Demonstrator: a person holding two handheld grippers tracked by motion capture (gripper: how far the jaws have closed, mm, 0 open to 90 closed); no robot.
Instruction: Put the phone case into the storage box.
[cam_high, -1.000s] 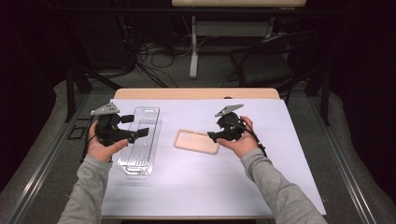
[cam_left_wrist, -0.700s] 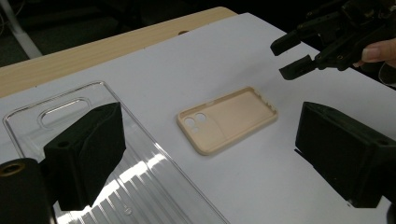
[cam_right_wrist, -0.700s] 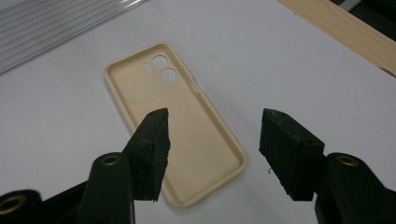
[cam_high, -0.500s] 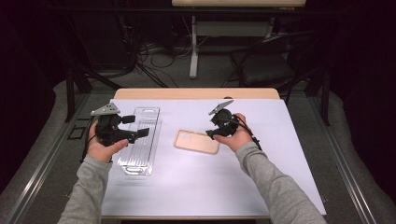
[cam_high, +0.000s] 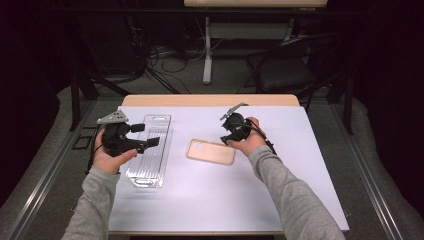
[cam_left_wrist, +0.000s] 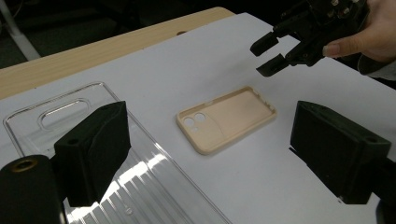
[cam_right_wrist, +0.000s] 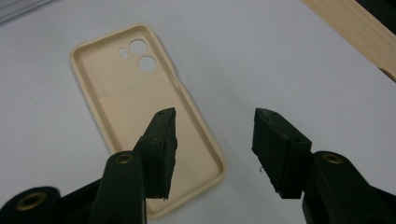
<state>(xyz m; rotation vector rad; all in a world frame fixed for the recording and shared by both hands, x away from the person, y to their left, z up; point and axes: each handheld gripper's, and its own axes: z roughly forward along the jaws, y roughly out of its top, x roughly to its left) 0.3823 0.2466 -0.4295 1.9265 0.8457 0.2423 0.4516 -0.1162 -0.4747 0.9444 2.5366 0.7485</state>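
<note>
A beige phone case (cam_high: 211, 151) (cam_left_wrist: 226, 119) (cam_right_wrist: 135, 107) lies hollow side up on the white table cover, camera holes toward the left. My right gripper (cam_high: 226, 136) (cam_left_wrist: 268, 56) (cam_right_wrist: 215, 116) hovers open just over the case's right end. Its jaws have just been closing, with nothing between them. One jaw hangs above the case's rim, the other above bare cover. My left gripper (cam_high: 146, 135) (cam_left_wrist: 212, 135) stays wide open and empty above a clear plastic tray (cam_high: 150, 150) (cam_left_wrist: 56, 116). Its jaws have closed only slightly.
The white cover (cam_high: 280, 175) spreads across most of the wooden table (cam_high: 210, 100). The clear tray lies lengthwise to the left of the case. Behind the table stand a dark chair (cam_high: 285, 65) and desk legs with cables on the floor.
My right gripper has moved left to the case's right end, tipping its jaws down toward it. The left hand, tray and case have stayed where they were.
</note>
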